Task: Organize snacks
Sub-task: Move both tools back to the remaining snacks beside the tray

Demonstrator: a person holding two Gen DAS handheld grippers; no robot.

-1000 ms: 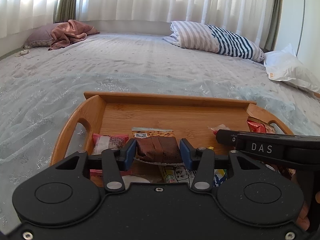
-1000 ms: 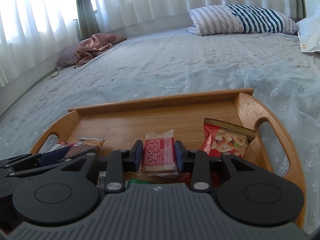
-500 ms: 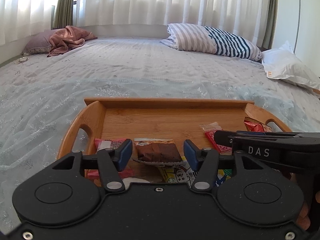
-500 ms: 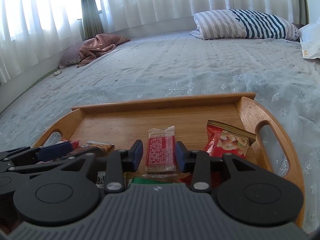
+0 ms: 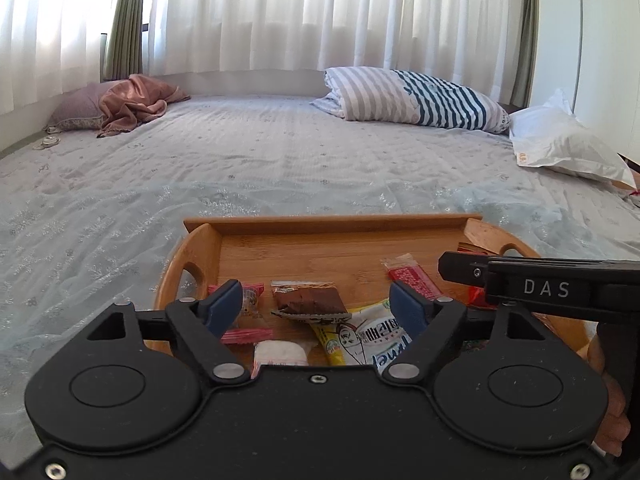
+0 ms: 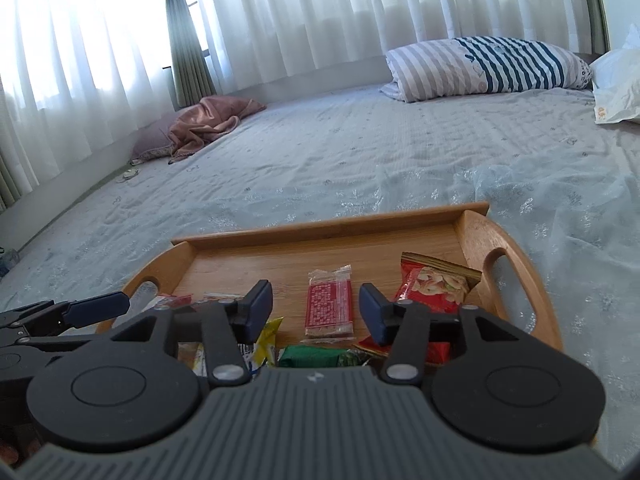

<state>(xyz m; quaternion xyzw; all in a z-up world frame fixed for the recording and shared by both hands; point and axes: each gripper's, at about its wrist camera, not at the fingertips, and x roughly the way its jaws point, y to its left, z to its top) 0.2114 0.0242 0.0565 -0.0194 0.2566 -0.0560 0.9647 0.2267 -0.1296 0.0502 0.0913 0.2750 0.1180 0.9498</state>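
Left gripper [image 5: 316,300] jaws are opening, clear of the brown snack bar [image 5: 308,303] lying between them on the wooden tray [image 5: 332,224]. Right gripper [image 6: 316,308] jaws are likewise opening, with the red wafer packet [image 6: 329,305] free between them. The tray, on the bed [image 5: 260,168], also holds a red nut packet [image 6: 434,286] and a yellow-white packet [image 5: 360,338].

- Left black plastic tool [image 5: 316,304]: blue fingertip pads [image 5: 226,300], silver pivot screws, two round discs.
- Right tool [image 6: 316,312]: grey ribbed housing, black arms, blue pads [image 6: 258,308]; white "DAS" lettering along its side.
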